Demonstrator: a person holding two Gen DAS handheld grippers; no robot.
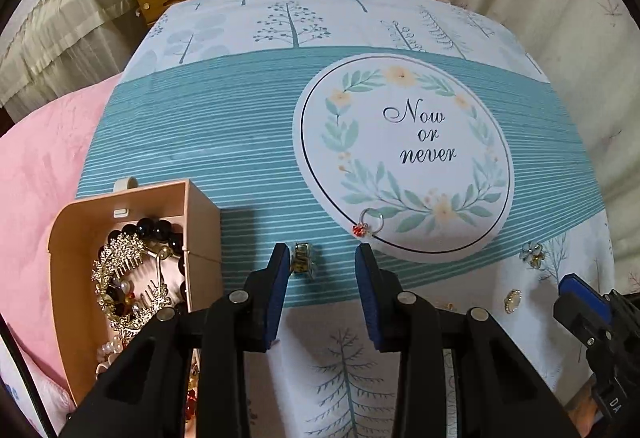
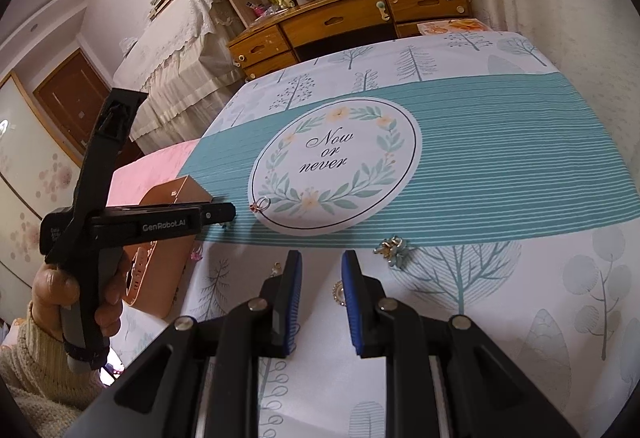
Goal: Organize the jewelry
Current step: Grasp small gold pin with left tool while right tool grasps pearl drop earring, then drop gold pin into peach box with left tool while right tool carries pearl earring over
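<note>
A: What do the left tongs frame?
B: Their jaws stand apart over the bed cover; a small gold clip lies just beside the left pad.

A: And around them?
B: A peach box of jewelry at left, a ring with a red charm ahead, and the right tongs at the right edge.

Open peach plastic box at bedspread's left, heaped with gold hair combs and black beads. Small gold clip, red-beaded silver ring, floral brooch, pearl brooch loose on bedspread.
</note>
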